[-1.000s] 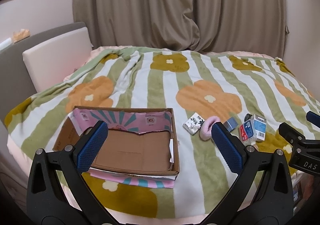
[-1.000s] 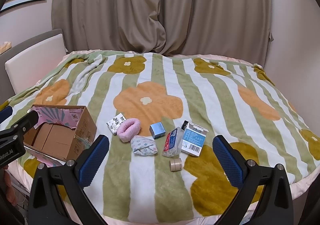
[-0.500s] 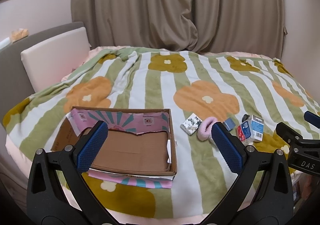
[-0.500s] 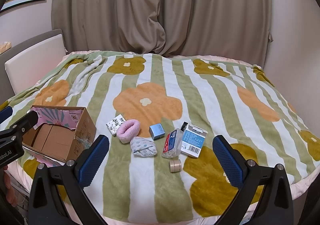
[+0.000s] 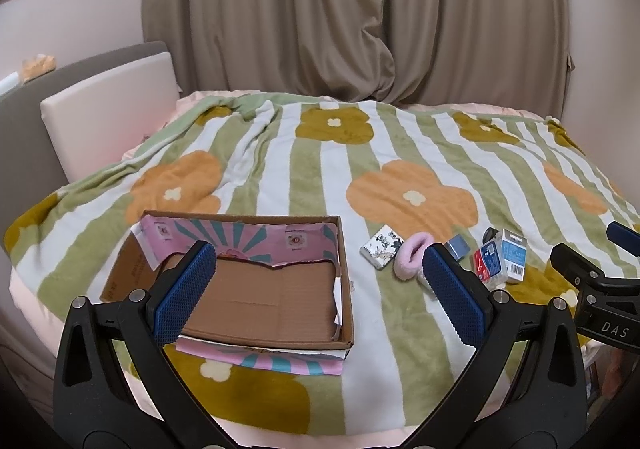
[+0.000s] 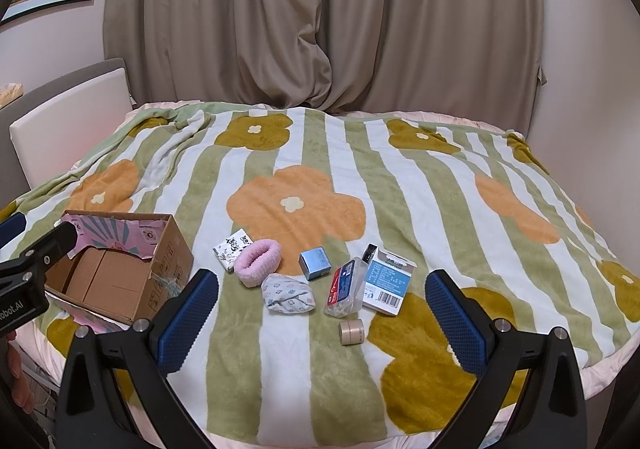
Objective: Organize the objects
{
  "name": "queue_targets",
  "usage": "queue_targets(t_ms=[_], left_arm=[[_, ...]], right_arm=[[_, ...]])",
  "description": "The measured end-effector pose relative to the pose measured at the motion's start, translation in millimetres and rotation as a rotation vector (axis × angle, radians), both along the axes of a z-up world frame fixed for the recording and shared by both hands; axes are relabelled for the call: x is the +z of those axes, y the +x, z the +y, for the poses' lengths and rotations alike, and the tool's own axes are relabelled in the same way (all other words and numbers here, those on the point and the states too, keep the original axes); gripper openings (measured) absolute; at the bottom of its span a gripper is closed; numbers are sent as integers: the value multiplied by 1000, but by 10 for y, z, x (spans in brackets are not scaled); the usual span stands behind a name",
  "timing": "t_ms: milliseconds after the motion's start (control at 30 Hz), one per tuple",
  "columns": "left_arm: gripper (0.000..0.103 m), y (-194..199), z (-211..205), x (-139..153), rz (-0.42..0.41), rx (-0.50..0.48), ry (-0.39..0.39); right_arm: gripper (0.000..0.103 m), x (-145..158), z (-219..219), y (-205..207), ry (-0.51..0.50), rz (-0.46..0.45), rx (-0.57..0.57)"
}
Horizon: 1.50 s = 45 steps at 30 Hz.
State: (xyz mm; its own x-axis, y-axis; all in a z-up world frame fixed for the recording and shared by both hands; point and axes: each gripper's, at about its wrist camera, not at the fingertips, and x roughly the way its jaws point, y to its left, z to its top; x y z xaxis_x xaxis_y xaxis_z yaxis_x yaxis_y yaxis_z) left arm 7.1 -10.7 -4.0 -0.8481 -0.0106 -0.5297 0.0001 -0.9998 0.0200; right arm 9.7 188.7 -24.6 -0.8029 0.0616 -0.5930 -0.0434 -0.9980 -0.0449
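Objects for sorting lie ahead of you on the bed, and both your tools hover short of them. Your left hand-held gripper (image 5: 320,285) is spread wide with nothing between its blue pads (image 5: 182,295), framing the cardboard box (image 5: 256,289), which sits open with only bare cardboard showing inside. Your right hand-held gripper (image 6: 322,311) is just as wide and just as empty, out over the striped flower blanket (image 6: 400,177).

Take the box as your marker. Just to its right sits a small patterned packet (image 6: 232,245), touching a pink fluffy scrunchie (image 6: 258,257). Nearer you than the scrunchie lies a floral fabric pouch (image 6: 288,295). Further right of the box comes a small blue cube box (image 6: 315,263), then a clear plastic case (image 6: 344,287) leaning against a blue-and-white carton (image 6: 388,281). Nearest you, well right of the box, a roll of beige tape (image 6: 352,332) lies apart from the rest.
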Motion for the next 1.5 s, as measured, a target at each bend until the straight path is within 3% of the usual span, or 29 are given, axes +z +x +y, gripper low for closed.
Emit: queue_targets(t_ms=[1200,1500], left_arm=[[103,14,-23,-19,-3,-9,8],[103,-71,232,-44,-32,-39,8]], right_arm=[[103,37,-27,3,-2,6,-2],[103,23,227,-16,-19,6,-20]])
